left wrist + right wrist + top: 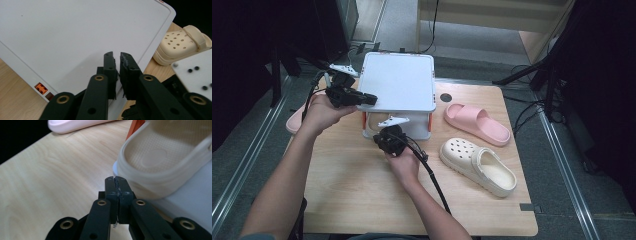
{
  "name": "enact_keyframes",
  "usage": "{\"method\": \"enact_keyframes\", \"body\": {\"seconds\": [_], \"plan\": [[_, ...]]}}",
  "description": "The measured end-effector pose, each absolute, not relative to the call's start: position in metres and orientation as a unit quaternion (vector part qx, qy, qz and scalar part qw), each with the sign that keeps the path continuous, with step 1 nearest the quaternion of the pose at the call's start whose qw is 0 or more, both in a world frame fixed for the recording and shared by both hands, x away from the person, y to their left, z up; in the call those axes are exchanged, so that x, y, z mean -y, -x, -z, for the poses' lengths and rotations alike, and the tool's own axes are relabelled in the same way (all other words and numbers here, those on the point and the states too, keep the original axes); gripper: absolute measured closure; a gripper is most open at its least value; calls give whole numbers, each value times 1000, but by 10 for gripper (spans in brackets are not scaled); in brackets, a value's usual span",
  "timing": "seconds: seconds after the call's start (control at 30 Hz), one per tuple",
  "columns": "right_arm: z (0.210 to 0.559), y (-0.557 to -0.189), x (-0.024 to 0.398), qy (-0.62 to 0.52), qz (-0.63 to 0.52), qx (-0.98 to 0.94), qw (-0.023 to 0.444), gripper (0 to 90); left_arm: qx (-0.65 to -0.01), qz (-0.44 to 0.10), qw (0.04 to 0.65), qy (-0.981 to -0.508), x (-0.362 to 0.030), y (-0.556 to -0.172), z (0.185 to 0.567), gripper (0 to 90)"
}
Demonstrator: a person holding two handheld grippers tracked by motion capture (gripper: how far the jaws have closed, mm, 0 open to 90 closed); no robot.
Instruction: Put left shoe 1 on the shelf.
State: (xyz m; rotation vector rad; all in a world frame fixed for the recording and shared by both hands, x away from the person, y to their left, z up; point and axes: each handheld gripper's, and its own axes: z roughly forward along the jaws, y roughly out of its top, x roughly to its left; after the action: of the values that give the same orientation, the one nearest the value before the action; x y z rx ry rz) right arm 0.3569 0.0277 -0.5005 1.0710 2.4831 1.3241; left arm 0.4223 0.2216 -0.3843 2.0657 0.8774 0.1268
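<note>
White box lid (399, 80): smooth, flat, round-cornered, its edge seen in the slight gap of the left gripper (117, 61), held level. A ribbed beige clog (165, 157) lies just beyond the shut, empty right gripper (116, 180).

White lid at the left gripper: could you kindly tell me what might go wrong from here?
1. The left gripper meets the white lid only at its edge, and its jaws show a narrow gap. If it is propping the lid, the lid may slip and drop towards the right gripper.
2. The right gripper's jaws are shut beside the beige shoe in the box, not on it. Moving forward would probably shove the shoe rather than grip it.
</note>
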Motion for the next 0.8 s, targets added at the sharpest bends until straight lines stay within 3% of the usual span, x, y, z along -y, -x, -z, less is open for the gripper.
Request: {"method": "enact_keyframes", "body": {"seconds": [0.3, 0.8], "plan": [[480, -329, 18, -327, -442, -835, 34, 809, -378, -43, 437, -815, -224, -419, 382, 703], [455, -295, 92, -298, -470, -830, 32, 742, -374, -45, 452, -809, -225, -375, 375, 514]]}}
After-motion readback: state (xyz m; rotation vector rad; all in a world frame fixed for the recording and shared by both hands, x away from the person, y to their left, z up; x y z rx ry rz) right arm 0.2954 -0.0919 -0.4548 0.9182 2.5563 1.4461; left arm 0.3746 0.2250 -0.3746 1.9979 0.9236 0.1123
